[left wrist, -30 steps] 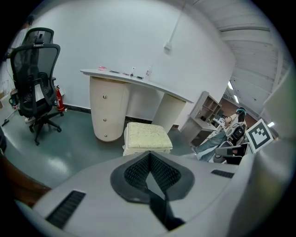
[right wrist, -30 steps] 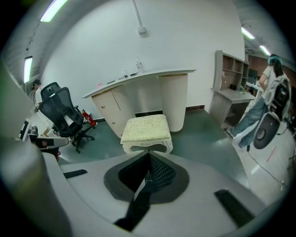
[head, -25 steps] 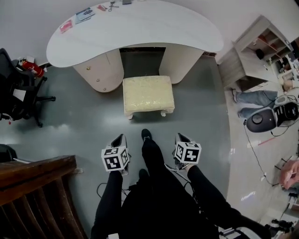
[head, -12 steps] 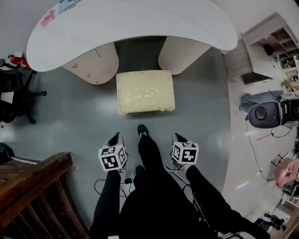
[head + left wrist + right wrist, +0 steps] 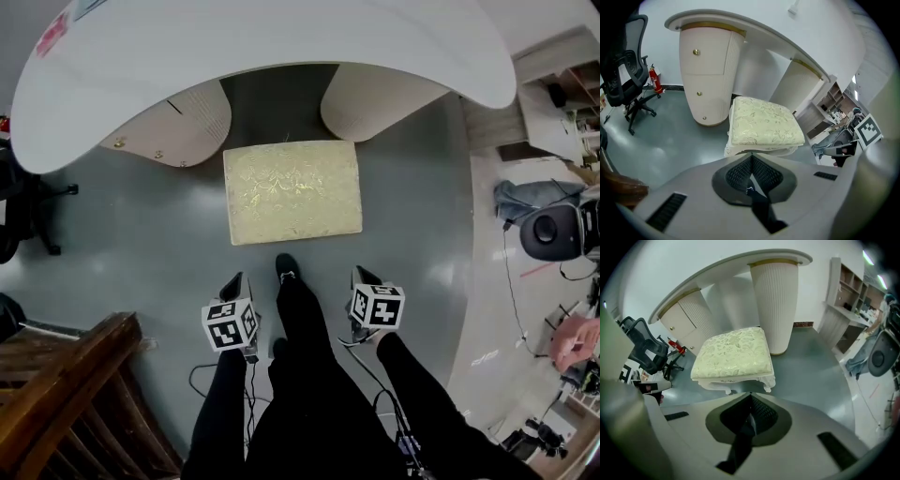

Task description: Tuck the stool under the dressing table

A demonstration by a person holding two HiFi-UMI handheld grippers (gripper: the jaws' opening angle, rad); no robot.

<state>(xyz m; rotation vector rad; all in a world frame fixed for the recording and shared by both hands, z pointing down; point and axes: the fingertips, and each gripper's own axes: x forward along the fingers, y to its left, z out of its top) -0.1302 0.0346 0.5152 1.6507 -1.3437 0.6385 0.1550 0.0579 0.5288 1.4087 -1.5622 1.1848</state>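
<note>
Holding left gripper (image 5: 236,279) and right gripper (image 5: 364,275) clenched, empty. Stool (image 5: 292,191) at 12 o'clock, just outside the dressing table (image 5: 281,47) gap. An off-centre shove could jam it against the pedestal (image 5: 375,103) at 1 o'clock.

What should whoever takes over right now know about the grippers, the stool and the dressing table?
Left gripper: shut, empty, held short of the stool, not touching it.
Right gripper: shut, empty, also short of the stool.
Stool: upright on the floor, right in front of the dressing table's knee gap, roughly square to it, not yet under the top.
Done: the person stands lined up behind the stool.
Left: bring both grippers to its near side and push it straight into the gap, probably with little steering.
</note>
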